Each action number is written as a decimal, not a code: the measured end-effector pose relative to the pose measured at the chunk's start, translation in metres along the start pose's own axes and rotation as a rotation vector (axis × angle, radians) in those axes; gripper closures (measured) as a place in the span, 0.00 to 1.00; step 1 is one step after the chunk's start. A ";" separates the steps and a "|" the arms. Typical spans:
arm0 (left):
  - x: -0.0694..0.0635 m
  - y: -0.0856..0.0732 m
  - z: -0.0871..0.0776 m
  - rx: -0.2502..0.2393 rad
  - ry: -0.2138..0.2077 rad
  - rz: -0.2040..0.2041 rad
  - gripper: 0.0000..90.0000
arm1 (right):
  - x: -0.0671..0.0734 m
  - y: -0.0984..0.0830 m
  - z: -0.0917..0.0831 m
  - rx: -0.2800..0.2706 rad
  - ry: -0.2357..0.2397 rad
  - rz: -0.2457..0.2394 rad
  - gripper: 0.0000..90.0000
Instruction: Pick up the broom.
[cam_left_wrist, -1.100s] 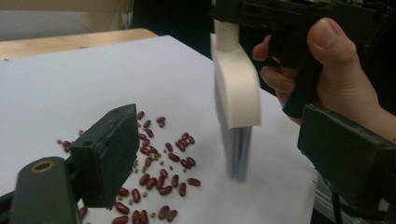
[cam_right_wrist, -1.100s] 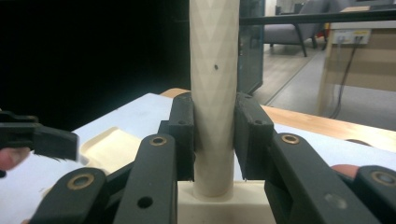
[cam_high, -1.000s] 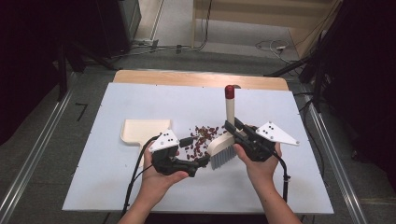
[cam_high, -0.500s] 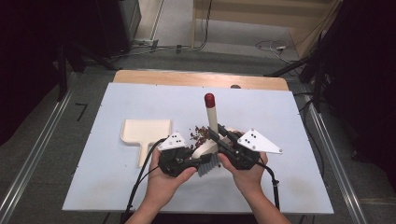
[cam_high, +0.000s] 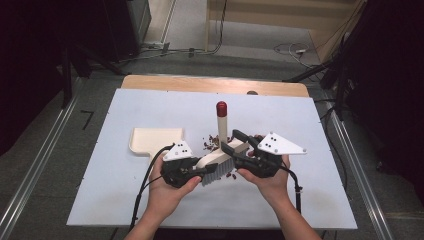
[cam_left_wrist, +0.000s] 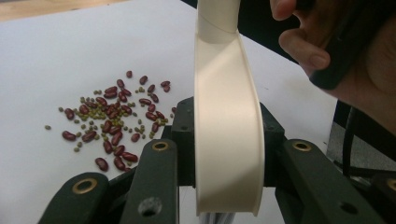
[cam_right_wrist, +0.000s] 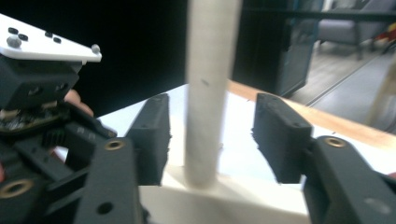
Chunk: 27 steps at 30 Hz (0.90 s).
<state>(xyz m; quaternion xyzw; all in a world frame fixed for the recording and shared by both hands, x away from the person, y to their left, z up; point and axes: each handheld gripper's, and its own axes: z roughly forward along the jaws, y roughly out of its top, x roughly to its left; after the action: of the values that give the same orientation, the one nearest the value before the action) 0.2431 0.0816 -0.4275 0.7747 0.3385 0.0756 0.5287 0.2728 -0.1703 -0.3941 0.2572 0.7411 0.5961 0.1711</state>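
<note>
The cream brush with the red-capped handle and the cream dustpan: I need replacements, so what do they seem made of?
The cream brush looks like moulded plastic: smooth, seamless, with a soft satin sheen. Its grey bristles seem synthetic, though that is too small to confirm. The cream dustpan looks like the same plastic, judging by its matching colour and thin raised rim.

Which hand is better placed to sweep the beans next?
Left, probably. The left gripper is shut on the brush head, beside the beans. The right gripper has just been opening; its fingers stand clear of the handle.
</note>
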 end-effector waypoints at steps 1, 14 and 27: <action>0.002 0.000 -0.002 -0.003 -0.002 0.009 0.77 | 0.000 0.000 0.000 0.000 0.000 0.000 0.48; 0.033 -0.005 -0.041 0.015 -0.095 0.145 0.77 | -0.040 0.003 -0.019 0.112 0.191 -0.024 0.45; 0.029 -0.011 -0.041 0.134 -0.286 0.270 0.77 | -0.017 -0.012 0.002 0.326 0.428 -0.132 0.45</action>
<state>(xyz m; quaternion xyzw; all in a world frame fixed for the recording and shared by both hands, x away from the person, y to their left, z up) 0.2409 0.1331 -0.4262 0.8493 0.1575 0.0124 0.5037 0.2863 -0.1804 -0.4069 0.1006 0.8617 0.4973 0.0052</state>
